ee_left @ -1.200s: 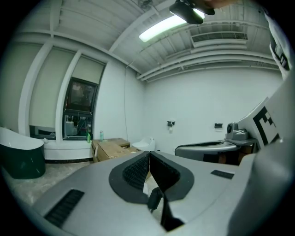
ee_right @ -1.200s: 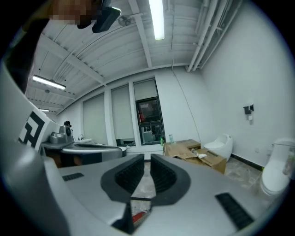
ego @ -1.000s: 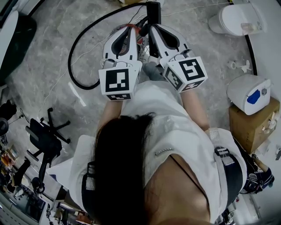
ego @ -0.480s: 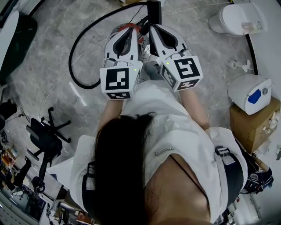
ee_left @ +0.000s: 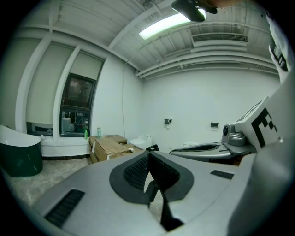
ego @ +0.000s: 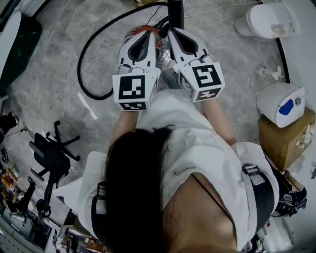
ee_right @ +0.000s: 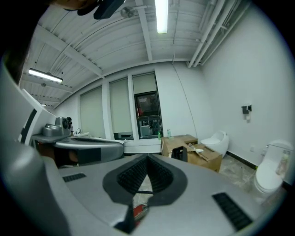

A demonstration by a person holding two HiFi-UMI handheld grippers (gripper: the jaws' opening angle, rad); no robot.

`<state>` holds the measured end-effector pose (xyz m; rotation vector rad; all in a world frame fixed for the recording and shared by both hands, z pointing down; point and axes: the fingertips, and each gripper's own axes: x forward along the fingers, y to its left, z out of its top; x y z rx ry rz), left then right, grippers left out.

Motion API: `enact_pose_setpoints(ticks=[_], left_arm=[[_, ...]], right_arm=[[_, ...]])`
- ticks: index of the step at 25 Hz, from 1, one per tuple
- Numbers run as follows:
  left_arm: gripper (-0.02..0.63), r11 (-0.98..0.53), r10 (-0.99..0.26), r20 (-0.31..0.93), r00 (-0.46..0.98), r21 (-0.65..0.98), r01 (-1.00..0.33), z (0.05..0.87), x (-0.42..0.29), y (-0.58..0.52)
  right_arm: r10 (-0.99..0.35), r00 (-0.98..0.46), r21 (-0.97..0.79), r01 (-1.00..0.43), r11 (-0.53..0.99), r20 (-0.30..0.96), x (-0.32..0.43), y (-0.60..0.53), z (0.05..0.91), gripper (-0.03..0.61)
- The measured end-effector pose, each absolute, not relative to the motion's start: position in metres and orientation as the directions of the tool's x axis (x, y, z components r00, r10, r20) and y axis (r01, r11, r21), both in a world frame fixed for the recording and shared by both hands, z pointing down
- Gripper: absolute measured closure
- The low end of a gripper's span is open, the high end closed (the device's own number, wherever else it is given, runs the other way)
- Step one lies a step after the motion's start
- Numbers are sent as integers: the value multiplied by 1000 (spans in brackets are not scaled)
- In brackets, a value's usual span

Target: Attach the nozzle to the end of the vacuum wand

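Note:
In the head view both grippers are held side by side over the floor, pointing away from the person. My left gripper point(ego: 148, 32) is shut, and in the left gripper view its pads point(ee_left: 148, 162) meet with nothing between them. My right gripper point(ego: 169, 32) is also shut and empty, its tips point(ee_right: 147, 161) closed. A red vacuum part point(ego: 152, 29) lies under the tips. A black upright piece point(ego: 174, 12) stands just beyond them; whether it is the wand or the nozzle I cannot tell. A black hose point(ego: 85, 63) loops across the floor to the left.
A toilet point(ego: 264, 22) stands at the far right. A white and blue device point(ego: 280, 103) rests on a cardboard box point(ego: 281, 141). A black stand point(ego: 49, 153) is at the left and a dark bin point(ego: 19, 37) at the upper left. Thin white cable point(ego: 74, 81) trails on the floor.
The right gripper has rolled slightly, so its marker cube sits a little further left. The left gripper has stayed where it was.

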<state>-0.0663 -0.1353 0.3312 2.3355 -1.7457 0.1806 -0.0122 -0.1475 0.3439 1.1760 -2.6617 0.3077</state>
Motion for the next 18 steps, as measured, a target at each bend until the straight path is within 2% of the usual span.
enact_pose_setpoints(ticks=[18], left_arm=[[612,-262,-930,237,279,104,-960,341,-80,-129]], right_arm=[[-700,-646,-84,-750,656,304,-25,-141,354,565]])
